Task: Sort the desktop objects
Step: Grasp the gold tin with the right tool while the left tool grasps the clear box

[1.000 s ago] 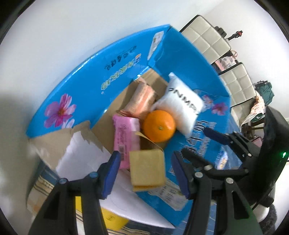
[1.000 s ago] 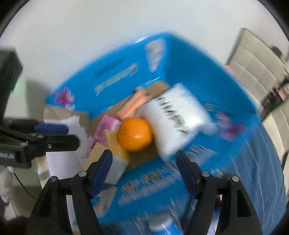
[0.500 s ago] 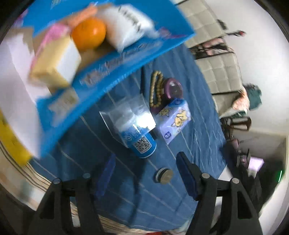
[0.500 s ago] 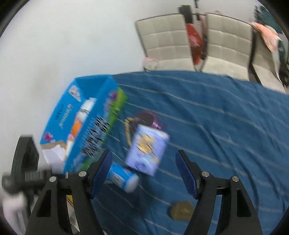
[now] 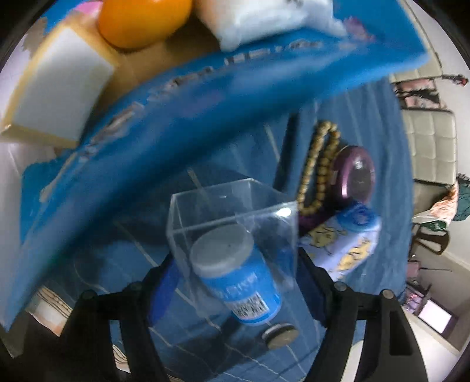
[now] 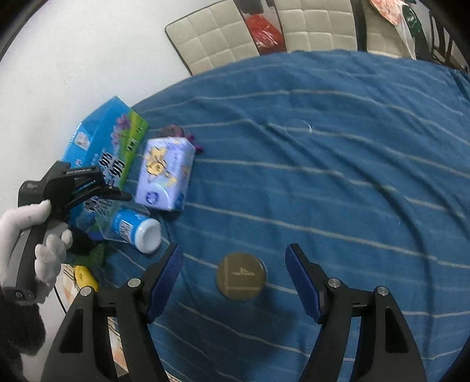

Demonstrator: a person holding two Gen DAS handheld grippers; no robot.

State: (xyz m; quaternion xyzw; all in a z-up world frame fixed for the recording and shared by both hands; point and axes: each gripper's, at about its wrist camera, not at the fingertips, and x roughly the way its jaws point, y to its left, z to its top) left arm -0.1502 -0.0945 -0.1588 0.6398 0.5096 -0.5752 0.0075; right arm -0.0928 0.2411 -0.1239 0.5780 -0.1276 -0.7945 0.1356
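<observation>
My left gripper (image 5: 238, 291) hangs over a clear plastic box (image 5: 235, 217) and a blue bottle with a grey cap (image 5: 235, 282). Both lie between its opening jaws, and I see no pad pressing on them. Above them is the blue cardboard box (image 5: 205, 97) holding an orange (image 5: 141, 20), a yellow sponge (image 5: 55, 88) and a white packet (image 5: 264, 20). My right gripper (image 6: 234, 251) stands open over a round gold tin (image 6: 241, 275), not touching it. In the right wrist view, a tissue pack (image 6: 166, 176) lies beside the bottle (image 6: 135, 227).
Wooden beads (image 5: 320, 164) and a purple round case (image 5: 355, 176) lie behind the tissue pack (image 5: 346, 244). A white-gloved hand (image 6: 44, 229) holds the left gripper (image 6: 88, 188). The blue striped cloth (image 6: 323, 176) stretches right. Cream chairs (image 6: 211, 44) stand beyond the table.
Both grippers swung away from the blue box toward the tabletop. The sponge that was between the left jaws now lies in the box. The gold tin came between the right fingers.
</observation>
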